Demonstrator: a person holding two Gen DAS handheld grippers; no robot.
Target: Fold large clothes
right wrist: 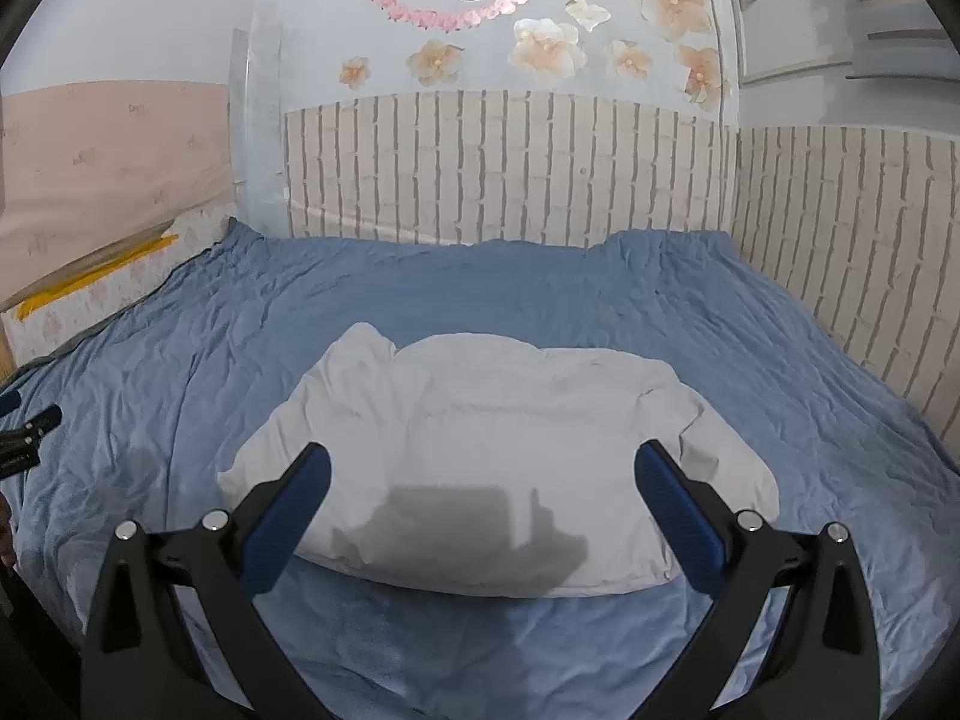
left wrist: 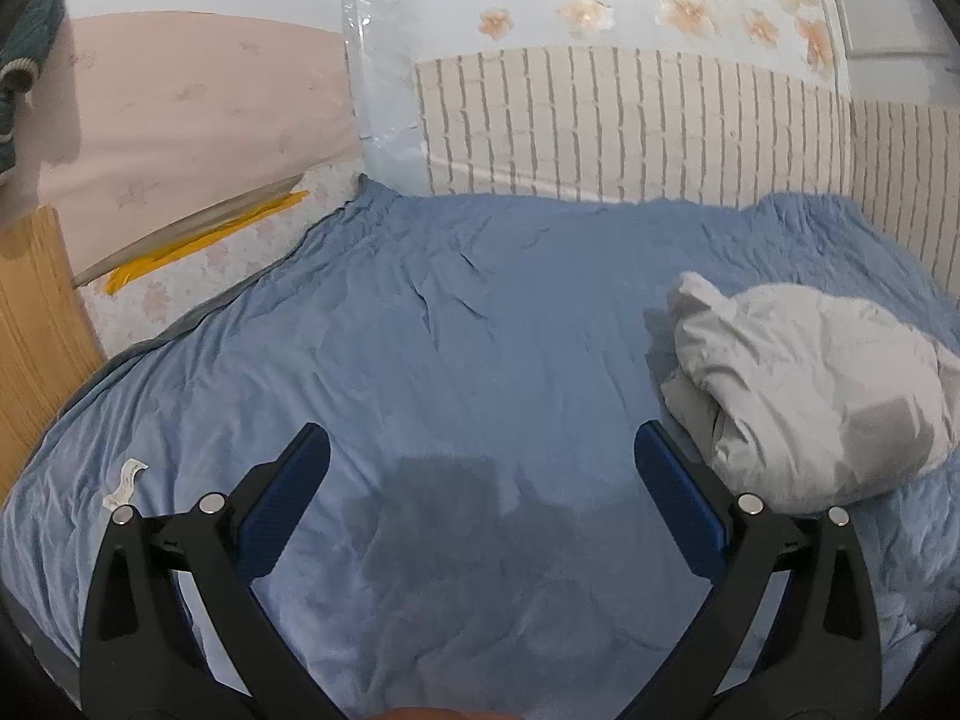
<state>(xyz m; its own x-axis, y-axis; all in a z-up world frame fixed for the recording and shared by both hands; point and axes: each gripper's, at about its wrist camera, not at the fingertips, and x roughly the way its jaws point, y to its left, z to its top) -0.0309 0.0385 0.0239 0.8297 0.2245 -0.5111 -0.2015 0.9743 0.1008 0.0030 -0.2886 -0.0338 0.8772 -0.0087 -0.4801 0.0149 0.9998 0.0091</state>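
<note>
Because the white garment (right wrist: pixel 480 462) at frame centre looks soft and light, pinch its near edge; your left gripper (left wrist: pixel 480 468) and right gripper (right wrist: pixel 480 480) are spread, empty.

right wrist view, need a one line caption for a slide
Open right hand-held gripper poised above a bundled white garment lying on a blue bedsheet.

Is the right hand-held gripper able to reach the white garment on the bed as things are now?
Probably yes. The right hand-held gripper is open and points straight at the white garment, which lies bundled on the blue bedsheet. Nothing stands between them.
</note>
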